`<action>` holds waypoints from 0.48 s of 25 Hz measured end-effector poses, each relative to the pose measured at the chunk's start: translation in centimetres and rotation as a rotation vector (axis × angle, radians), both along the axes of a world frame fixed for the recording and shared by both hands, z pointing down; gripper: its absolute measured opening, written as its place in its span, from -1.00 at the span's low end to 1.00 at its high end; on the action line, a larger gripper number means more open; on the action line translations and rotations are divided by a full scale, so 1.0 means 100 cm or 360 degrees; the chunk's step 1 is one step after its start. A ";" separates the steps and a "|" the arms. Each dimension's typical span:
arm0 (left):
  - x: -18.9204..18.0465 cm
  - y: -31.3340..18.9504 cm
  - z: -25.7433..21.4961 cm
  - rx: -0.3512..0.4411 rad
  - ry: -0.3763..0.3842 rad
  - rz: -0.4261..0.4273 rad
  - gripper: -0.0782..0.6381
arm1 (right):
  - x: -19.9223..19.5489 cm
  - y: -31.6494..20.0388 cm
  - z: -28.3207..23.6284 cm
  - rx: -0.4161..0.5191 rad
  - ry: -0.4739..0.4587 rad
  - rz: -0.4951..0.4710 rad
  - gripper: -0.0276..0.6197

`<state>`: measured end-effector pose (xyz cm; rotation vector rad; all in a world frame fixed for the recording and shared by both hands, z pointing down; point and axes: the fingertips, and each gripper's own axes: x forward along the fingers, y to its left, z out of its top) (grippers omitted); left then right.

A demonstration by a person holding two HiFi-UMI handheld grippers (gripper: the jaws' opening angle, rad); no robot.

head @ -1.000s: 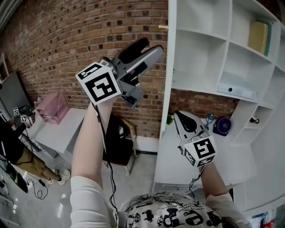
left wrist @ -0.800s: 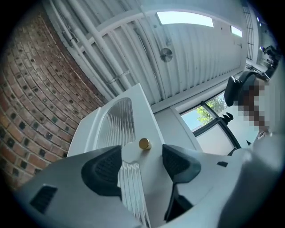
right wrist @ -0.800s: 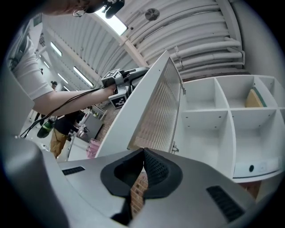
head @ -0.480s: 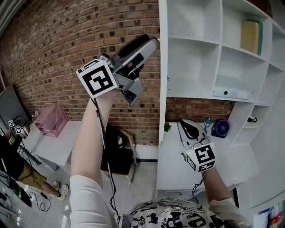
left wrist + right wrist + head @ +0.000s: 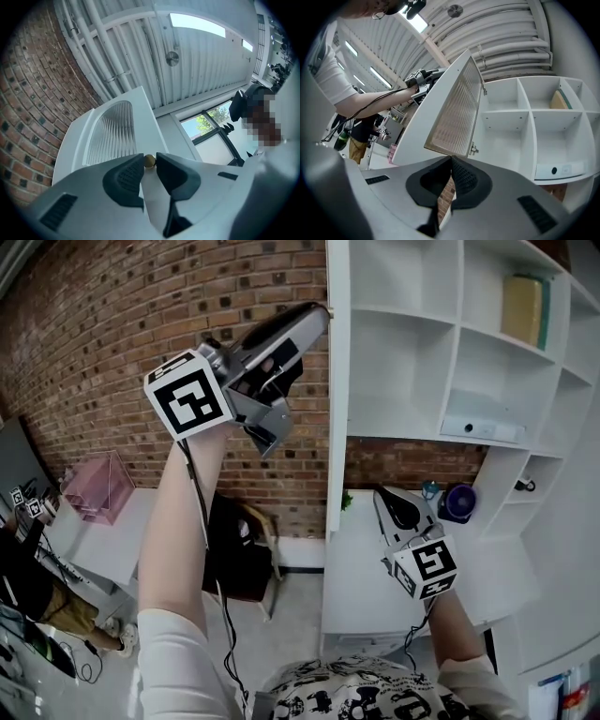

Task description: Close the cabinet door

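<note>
The left forearm [image 5: 178,540] reaches steeply up, wrist cocked so the left gripper [image 5: 322,313] slants upward at the free edge of the cabinet door [image 5: 336,409]. Its jaws have just been closing and now pinch the small brass knob [image 5: 149,161] between their tips. The door stands swung out from the white cabinet [image 5: 412,362] (edge-on in the head view, its ribbed panel [image 5: 110,131] plain in the left gripper view). Lower right, the right gripper [image 5: 382,495] is held out above the white desk surface [image 5: 361,577], aimed towards the shelves, jaws pressed together on nothing.
</note>
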<state>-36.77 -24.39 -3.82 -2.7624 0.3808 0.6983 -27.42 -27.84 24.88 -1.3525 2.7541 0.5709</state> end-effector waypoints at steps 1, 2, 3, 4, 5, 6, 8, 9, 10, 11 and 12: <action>0.003 0.000 -0.001 -0.0001 0.0002 -0.0004 -0.52 | 0.001 0.001 -0.001 -0.0004 -0.0006 -0.0010 -0.87; 0.006 0.000 -0.001 -0.0002 0.0007 -0.0011 -0.52 | 0.003 0.001 -0.002 -0.0009 -0.0019 -0.0023 -0.87; 0.009 -0.001 0.000 -0.0004 0.0013 -0.0019 -0.52 | 0.005 0.001 -0.002 -0.0017 -0.0036 -0.0037 -0.87; 0.012 -0.002 0.000 -0.0005 0.0019 -0.0031 -0.53 | 0.007 0.001 -0.003 -0.0022 -0.0051 -0.0053 -0.87; 0.014 -0.003 0.000 -0.0006 0.0025 -0.0044 -0.53 | 0.009 0.001 -0.005 -0.0024 -0.0061 -0.0073 -0.87; 0.017 -0.004 -0.001 -0.0010 0.0031 -0.0055 -0.53 | 0.012 0.001 -0.008 -0.0020 -0.0066 -0.0092 -0.87; 0.028 -0.006 -0.001 -0.0038 0.0040 -0.0082 -0.53 | 0.024 -0.001 -0.011 -0.0014 -0.0074 -0.0115 -0.87; 0.038 -0.008 0.001 -0.0053 0.0038 -0.0107 -0.53 | 0.034 -0.003 -0.009 -0.0021 -0.0082 -0.0122 -0.87; 0.050 -0.011 0.004 -0.0064 0.0033 -0.0136 -0.53 | 0.046 -0.005 -0.005 -0.0034 -0.0088 -0.0135 -0.87; 0.061 -0.014 0.006 -0.0067 0.0028 -0.0163 -0.53 | 0.055 -0.007 0.000 -0.0051 -0.0089 -0.0155 -0.87; 0.071 -0.015 0.008 -0.0060 0.0020 -0.0183 -0.53 | 0.063 -0.009 0.004 -0.0066 -0.0085 -0.0178 -0.87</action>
